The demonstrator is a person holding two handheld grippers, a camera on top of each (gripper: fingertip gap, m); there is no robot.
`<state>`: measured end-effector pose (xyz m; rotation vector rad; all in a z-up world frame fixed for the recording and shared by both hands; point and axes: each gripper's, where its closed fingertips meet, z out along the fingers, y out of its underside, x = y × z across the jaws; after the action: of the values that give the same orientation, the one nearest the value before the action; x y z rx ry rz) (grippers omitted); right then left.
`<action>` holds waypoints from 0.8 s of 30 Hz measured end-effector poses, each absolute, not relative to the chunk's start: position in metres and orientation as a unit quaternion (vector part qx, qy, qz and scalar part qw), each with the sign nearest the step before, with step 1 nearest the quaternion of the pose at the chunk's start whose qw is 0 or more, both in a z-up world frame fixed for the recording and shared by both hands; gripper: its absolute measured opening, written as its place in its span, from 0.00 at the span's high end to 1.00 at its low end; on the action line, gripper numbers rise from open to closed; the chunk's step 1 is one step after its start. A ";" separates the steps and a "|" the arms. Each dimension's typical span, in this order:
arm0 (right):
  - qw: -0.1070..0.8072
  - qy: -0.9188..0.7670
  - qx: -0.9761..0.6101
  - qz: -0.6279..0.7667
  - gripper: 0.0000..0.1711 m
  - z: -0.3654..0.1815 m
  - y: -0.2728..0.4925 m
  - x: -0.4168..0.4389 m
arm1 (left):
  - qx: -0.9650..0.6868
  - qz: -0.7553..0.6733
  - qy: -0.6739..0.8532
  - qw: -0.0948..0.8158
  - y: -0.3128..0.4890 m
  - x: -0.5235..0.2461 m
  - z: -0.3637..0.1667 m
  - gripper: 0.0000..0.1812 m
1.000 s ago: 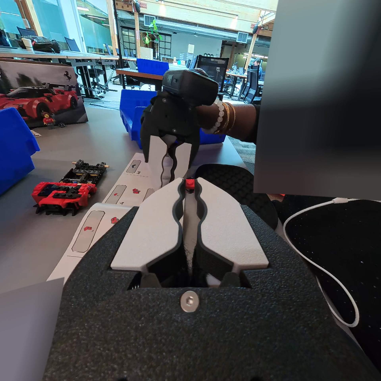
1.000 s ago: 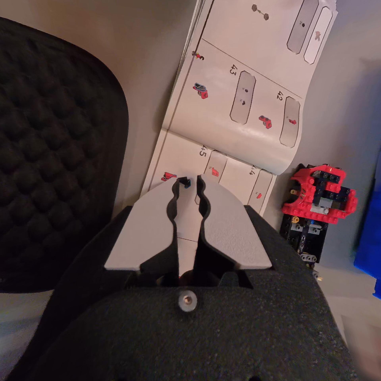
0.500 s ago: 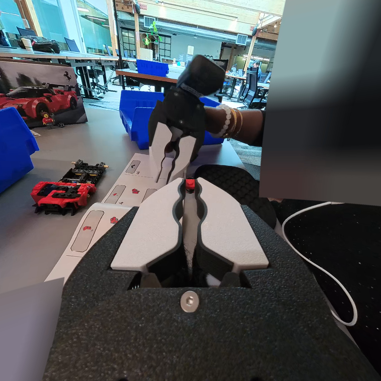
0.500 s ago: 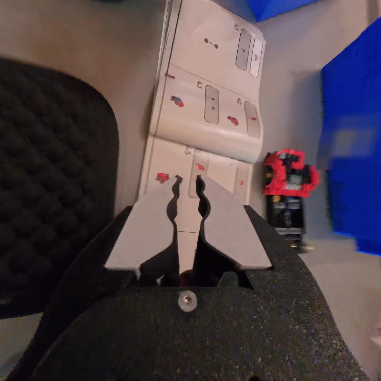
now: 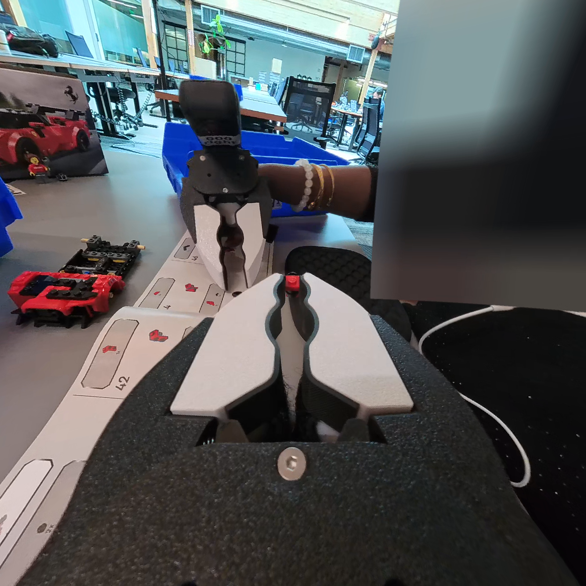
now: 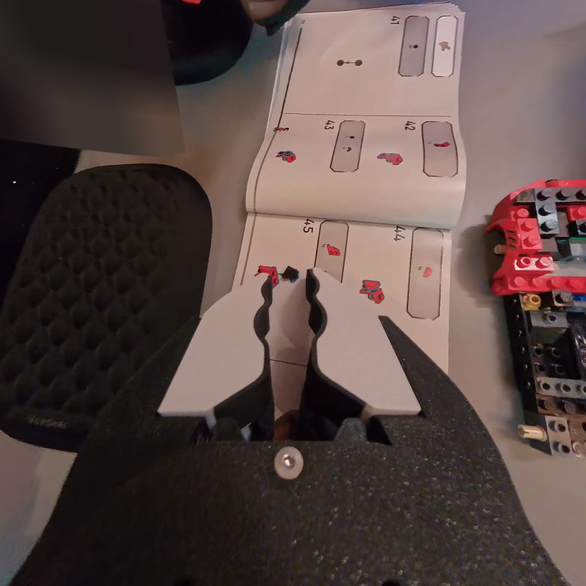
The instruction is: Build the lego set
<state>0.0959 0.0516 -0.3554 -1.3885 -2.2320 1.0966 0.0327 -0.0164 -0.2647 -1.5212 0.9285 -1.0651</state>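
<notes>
**Right gripper drops to a small black piece on the booklet**

Since a second ago, the right gripper (image 6: pixel 288 277) has swung back over the booklet (image 6: pixel 364 196) and come down tip-first, so that in the left wrist view its tips (image 5: pixel 234 283) now sit almost on the page. Its fingers stand slightly apart with nothing between them. A small black piece (image 6: pixel 290 273) lies on the page just beyond the tips; I cannot tell whether they touch it yet.

The left gripper (image 5: pixel 292 282) has not shifted: it is clamped on a small red brick (image 5: pixel 292 283) held at the very tips, above the near edge of the booklet and level with the table (image 5: pixel 95 215).

Progress looks partial. The car (image 5: pixel 63 293), a red body shell over a black chassis, rests on the table left of the booklet, without wheels or roof that I can see. The open pages show small sub-assembly steps, so much building probably remains. The likely step in hand is joining the black piece to the red brick.

The person's right forearm (image 5: pixel 336 190) reaches in from the right, wrist bent so the gripper points steeply down. A blue bin (image 5: pixel 177 152) stands behind it.
</notes>
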 end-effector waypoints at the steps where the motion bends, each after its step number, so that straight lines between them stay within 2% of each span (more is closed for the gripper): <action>1: 0.143 -0.778 -0.478 0.381 0.89 -0.357 0.052 0.095 | -0.631 -0.443 0.386 0.507 -0.017 0.033 -0.265 0.96; 10: 0.128 -0.798 -0.439 0.393 0.92 -0.360 0.051 0.092 | -0.632 -0.449 0.386 0.501 -0.017 0.034 -0.267 0.96; 24: 0.157 -0.802 -0.430 0.385 0.94 -0.359 0.050 0.092 | -0.633 -0.454 0.380 0.498 -0.016 0.034 -0.268 0.96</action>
<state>0.0920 0.0498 -0.3595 -1.2301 -2.2942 1.1004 0.0337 -0.0164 -0.2676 -1.5314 0.9208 -1.0992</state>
